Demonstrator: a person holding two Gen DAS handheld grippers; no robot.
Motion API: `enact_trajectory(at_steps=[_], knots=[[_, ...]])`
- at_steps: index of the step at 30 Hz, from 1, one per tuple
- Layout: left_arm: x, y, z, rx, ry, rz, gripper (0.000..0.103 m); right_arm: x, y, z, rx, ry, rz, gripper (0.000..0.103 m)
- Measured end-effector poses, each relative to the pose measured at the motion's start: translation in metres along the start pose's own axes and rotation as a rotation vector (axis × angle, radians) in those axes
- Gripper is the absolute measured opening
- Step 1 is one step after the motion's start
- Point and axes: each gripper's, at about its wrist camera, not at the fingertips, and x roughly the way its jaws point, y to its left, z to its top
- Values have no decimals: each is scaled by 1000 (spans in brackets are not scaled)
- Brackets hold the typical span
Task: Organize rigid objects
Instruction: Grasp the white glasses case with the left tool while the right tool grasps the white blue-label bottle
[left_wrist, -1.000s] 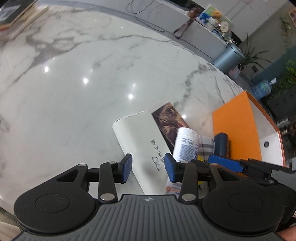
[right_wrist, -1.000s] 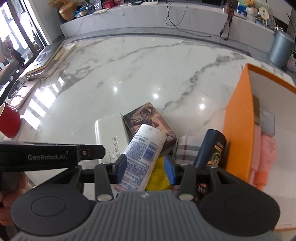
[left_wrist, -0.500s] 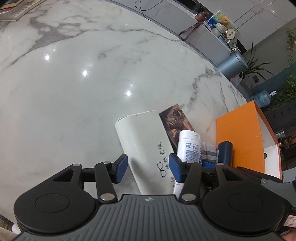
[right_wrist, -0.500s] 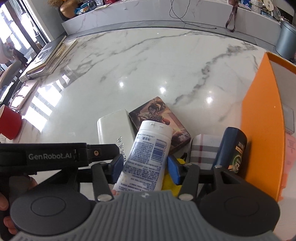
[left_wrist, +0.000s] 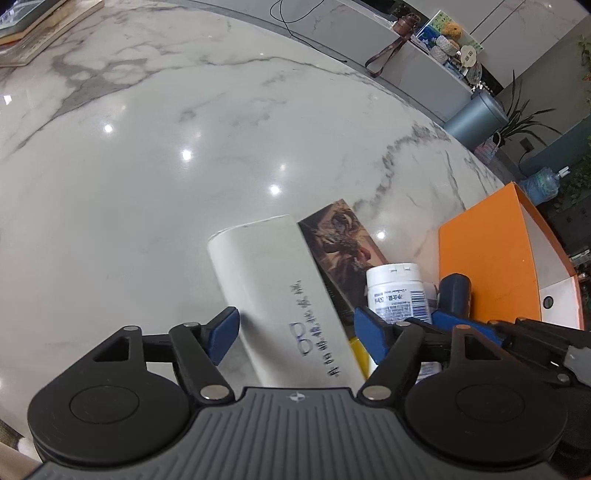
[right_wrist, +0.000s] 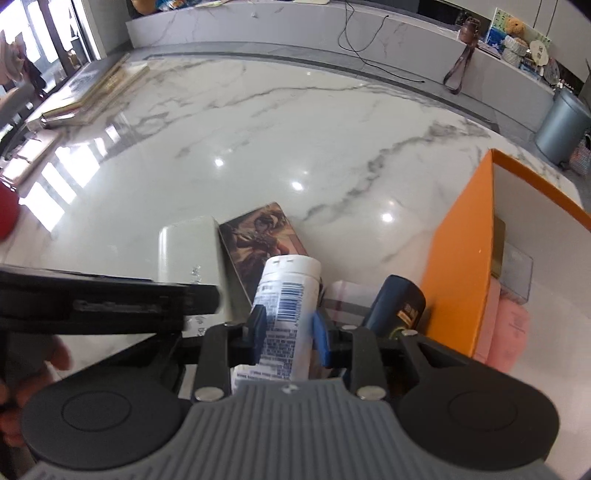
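My left gripper (left_wrist: 295, 336) hovers over a white glasses case (left_wrist: 273, 280) lying on the marble table. Its jaws are opening, with the case between them and the pads clear of it. My right gripper (right_wrist: 288, 328) is closing on a white bottle with a blue label (right_wrist: 290, 291), and both pads touch its sides. The bottle (left_wrist: 397, 288) leans against an illustrated brown box (right_wrist: 262, 232). A dark blue bottle (right_wrist: 399, 302) stands beside the orange box (right_wrist: 461, 266). A plaid item (right_wrist: 343, 295) lies behind the right fingers.
The orange box holds pink items (right_wrist: 513, 325) and a clear piece. A yellow object (left_wrist: 360, 354) lies under the bottle. Books (right_wrist: 96, 92) lie at the far left edge, with a red mug (right_wrist: 7, 210) near them. Bare marble stretches beyond the pile.
The left jaws have spread wide around the white case. The right jaws have narrowed onto the white bottle, which now stands steeper between them.
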Motion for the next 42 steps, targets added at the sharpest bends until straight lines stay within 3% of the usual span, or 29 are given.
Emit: enact_trajectory(at_steps=[5, 9, 12, 17, 23, 30, 37, 42], knots=[[10, -11, -1, 39, -1, 96, 84, 1, -1, -2, 0, 8, 19, 27], [10, -7, -1, 56, 2, 75, 80, 3, -1, -5, 10, 5, 36, 34], [6, -4, 1, 78, 11, 95, 78, 8, -3, -4, 28, 17, 45, 46], [-5, 4, 2, 127, 5, 154, 74, 19, 2, -5, 43, 37, 72, 47], [2, 0, -3, 168, -11, 182, 82, 21, 1, 0, 82, 26, 74, 42], [10, -4, -8, 213, -21, 216, 85, 9, 5, 2, 70, -16, 62, 21], [6, -1, -9, 186, -23, 193, 76, -4, 4, -1, 72, -43, 64, 20], [2, -12, -17, 263, 15, 133, 72, -10, 1, -7, 81, -40, 70, 20]])
